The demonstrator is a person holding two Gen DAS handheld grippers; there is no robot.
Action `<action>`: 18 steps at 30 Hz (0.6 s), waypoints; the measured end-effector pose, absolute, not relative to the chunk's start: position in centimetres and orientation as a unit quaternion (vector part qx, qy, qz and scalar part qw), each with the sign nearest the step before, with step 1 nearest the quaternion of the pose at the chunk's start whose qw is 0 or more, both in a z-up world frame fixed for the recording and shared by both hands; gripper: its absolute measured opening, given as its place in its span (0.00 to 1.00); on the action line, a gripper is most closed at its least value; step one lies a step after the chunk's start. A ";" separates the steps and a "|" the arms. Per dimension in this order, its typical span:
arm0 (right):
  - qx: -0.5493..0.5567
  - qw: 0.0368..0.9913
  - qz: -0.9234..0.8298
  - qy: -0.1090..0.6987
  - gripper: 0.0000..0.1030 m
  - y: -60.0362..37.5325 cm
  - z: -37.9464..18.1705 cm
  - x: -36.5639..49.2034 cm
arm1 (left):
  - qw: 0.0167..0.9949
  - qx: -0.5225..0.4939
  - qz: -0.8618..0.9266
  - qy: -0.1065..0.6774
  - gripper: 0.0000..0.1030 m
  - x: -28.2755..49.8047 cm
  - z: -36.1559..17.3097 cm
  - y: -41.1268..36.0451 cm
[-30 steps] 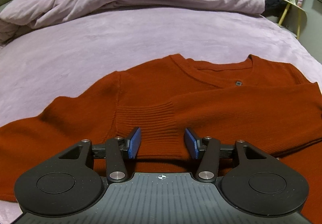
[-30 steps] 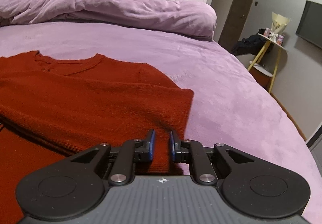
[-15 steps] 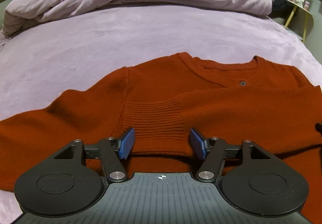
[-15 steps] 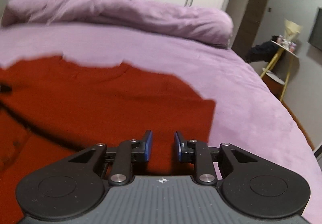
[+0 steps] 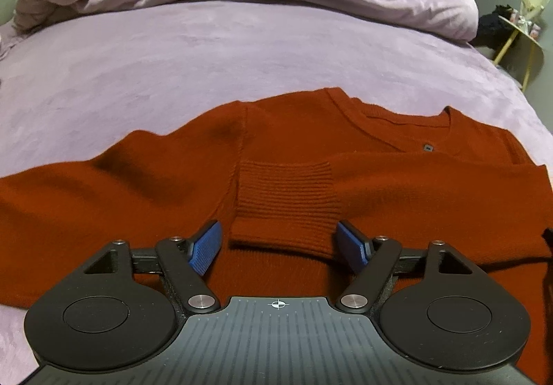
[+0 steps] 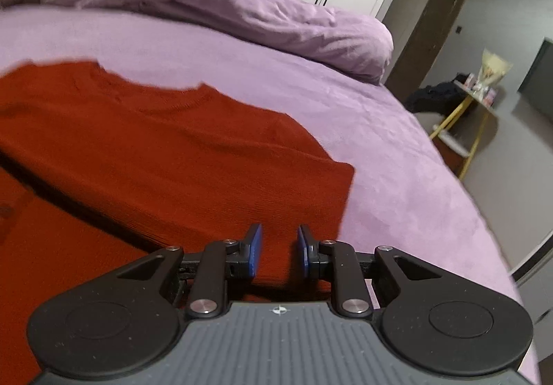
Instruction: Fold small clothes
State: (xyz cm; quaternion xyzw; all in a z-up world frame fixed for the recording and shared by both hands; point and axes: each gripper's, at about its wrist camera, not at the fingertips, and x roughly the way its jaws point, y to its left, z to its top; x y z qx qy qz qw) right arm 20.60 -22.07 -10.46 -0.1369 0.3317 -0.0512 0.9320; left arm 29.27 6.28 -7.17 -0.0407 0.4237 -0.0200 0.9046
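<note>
The left gripper [image 5: 281,248] has just been opening its jaws; its blue ribbed pads [image 5: 204,247] now stand wide, one on each side of the ribbed cuff [image 5: 285,203] of a sleeve, clear of the knit and gripping nothing. It points steeply down over the rust-red knitted sweater [image 5: 345,143], which lies flat on the lilac plush bedspread [image 5: 207,56] with one sleeve folded across its chest.

The right gripper [image 6: 278,255] holds its blue pads [image 6: 254,253] a narrow gap apart above the sweater's [image 6: 155,150] folded side edge; red knit shows through the gap, and the pads do not press on it. It tilts downward, rolled slightly. A rumpled lilac duvet [image 6: 242,15] lies heaped across the far end of the bed.
</note>
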 end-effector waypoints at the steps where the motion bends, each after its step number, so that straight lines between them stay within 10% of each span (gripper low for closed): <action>1: -0.133 0.933 -0.047 0.330 0.20 -22.0 -10.5 20.1 | 0.904 -0.045 -0.021 0.425 0.76 29.1 -7.2 6.5; 7: -0.172 0.919 -0.072 0.347 0.19 -21.4 -10.6 19.9 | 0.896 -0.108 -0.035 0.429 0.77 27.0 -6.8 8.7; 18: 0.080 0.926 0.018 0.369 0.26 -21.2 -7.8 11.9 | 0.862 -0.331 0.153 0.352 0.69 15.2 -7.0 28.7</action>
